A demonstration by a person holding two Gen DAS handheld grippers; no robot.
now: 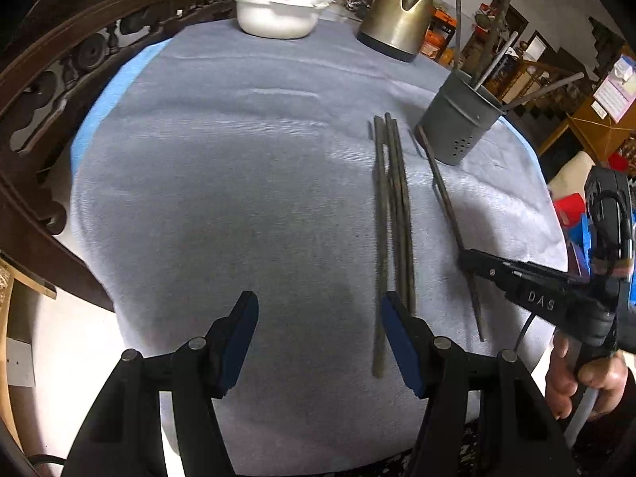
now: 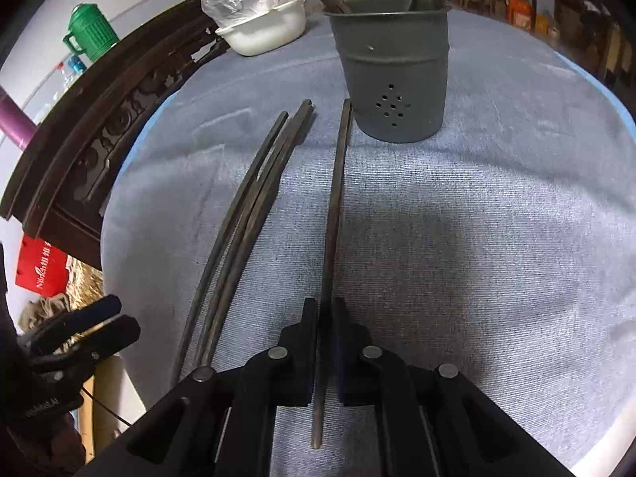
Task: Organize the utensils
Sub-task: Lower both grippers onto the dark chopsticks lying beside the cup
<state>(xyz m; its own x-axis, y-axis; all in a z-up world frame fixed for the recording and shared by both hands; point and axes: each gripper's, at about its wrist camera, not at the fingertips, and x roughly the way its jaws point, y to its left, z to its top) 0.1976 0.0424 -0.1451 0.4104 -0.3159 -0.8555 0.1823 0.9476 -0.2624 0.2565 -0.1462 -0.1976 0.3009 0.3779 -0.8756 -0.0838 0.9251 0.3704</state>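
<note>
I have one dark chopstick (image 2: 333,214) pinched between the fingers of my right gripper (image 2: 326,310); the pads are closed tight on it near its thin end, and the rest of the stick runs straight ahead of the gripper, its far tip ending just short of the gray utensil holder (image 2: 393,75). From the pictures I cannot tell whether the stick is lifted off the cloth or lying on it.

To the left of that gripper, three more chopsticks (image 2: 254,198) lie side by side on the cloth, touching one another, pointing the same way. In the left wrist view this bundle of three (image 1: 393,214) starts just beside the right finger of my left gripper (image 1: 318,318) and stretches forward from it. The left gripper is released, its two blue-padded fingers spread wide with nothing between them.

The holder, one perforated metal cup, stands ahead of the right gripper with several sticks already standing in it; I count at least four in the left wrist view.

Farther ahead, at the far edge of the blue-gray tablecloth (image 1: 222,167), stand one metal kettle (image 1: 397,20) and one white dish (image 1: 274,16) covered in clear plastic.
</note>
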